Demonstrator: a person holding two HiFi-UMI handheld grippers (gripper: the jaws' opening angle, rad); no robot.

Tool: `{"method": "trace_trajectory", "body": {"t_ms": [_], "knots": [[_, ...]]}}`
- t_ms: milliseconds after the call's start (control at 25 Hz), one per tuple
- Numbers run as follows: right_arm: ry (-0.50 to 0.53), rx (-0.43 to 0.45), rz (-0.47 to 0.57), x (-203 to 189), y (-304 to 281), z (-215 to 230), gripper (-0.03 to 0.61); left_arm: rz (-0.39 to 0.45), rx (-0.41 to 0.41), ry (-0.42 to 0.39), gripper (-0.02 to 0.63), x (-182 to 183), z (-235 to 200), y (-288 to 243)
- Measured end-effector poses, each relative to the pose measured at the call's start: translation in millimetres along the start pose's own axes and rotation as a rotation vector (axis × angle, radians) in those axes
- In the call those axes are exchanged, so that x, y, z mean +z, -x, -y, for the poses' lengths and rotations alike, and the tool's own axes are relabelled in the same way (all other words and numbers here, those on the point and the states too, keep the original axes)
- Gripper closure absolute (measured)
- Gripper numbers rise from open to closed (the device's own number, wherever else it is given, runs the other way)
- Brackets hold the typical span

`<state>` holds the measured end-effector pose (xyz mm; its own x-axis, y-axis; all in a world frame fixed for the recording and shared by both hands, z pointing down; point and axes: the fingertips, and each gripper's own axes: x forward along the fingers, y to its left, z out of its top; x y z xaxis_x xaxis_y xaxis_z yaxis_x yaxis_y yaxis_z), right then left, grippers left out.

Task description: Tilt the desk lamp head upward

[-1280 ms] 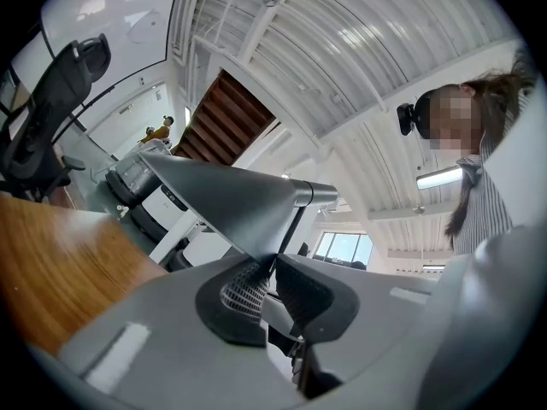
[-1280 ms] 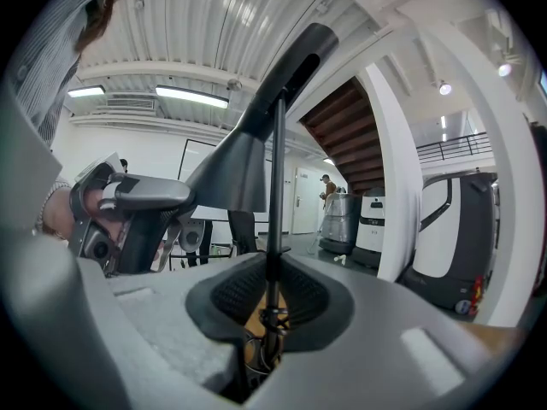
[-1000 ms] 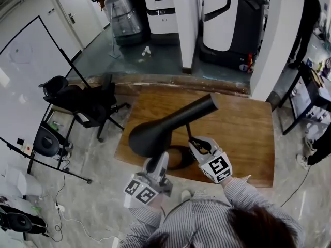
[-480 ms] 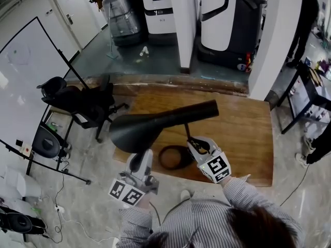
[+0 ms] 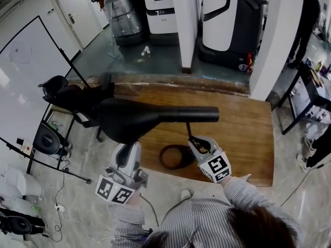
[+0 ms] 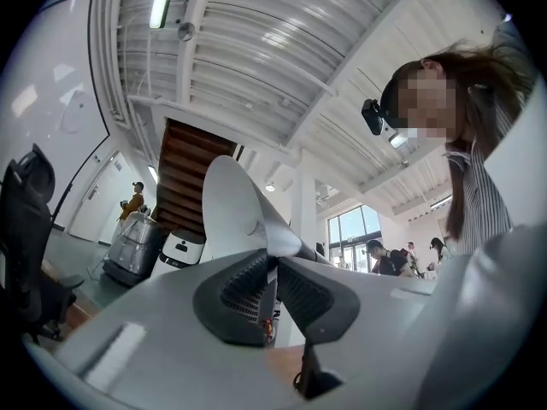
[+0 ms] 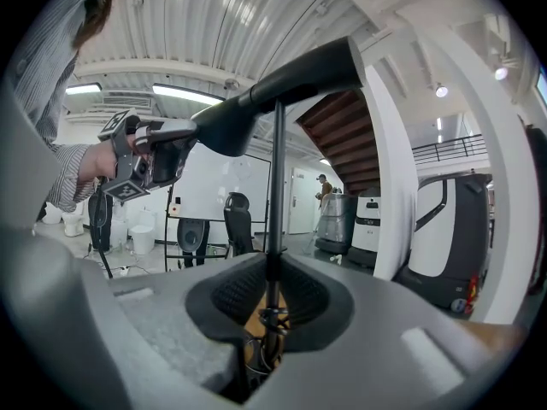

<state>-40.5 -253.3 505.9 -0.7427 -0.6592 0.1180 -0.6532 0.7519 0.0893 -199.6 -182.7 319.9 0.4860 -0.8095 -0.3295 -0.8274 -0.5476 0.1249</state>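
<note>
A black desk lamp stands on the wooden table (image 5: 243, 133), its ring base (image 5: 173, 157) near the front edge. Its cone head (image 5: 126, 120) lies nearly level, the wide mouth pointing left past the table's edge. My left gripper (image 5: 128, 146) is below that mouth, shut on the shade's thin rim (image 6: 244, 220); the pads (image 6: 248, 284) pinch it edge-on. My right gripper (image 5: 195, 142) is shut on the thin upright stem (image 7: 276, 186), low down near the base. In the right gripper view the lamp head (image 7: 282, 79) runs overhead, with the left gripper (image 7: 158, 156) at its mouth.
A black office chair (image 5: 77, 102) and a whiteboard on a stand (image 5: 26, 71) are left of the table. White pillars (image 5: 186, 19) and machines stand beyond the far edge. A cable (image 5: 62, 190) trails on the floor at the left.
The left gripper has gone up and to the left with the shade's rim in it, and the lamp head has swung from drooping down-left to nearly level. The right gripper has stayed on the stem.
</note>
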Motion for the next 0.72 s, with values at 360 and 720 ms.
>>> {"method": "trace_trajectory", "body": {"t_ms": [360,720], "knots": [[-0.006,-0.008,-0.011,0,-2,0,0.531,0.022,-0.017,-0.057,0.591,27,2,-9],[-0.005,-0.017,-0.006,3,0,0,0.531,0.052,-0.047,-0.114,0.586,58,14,-22]]}}
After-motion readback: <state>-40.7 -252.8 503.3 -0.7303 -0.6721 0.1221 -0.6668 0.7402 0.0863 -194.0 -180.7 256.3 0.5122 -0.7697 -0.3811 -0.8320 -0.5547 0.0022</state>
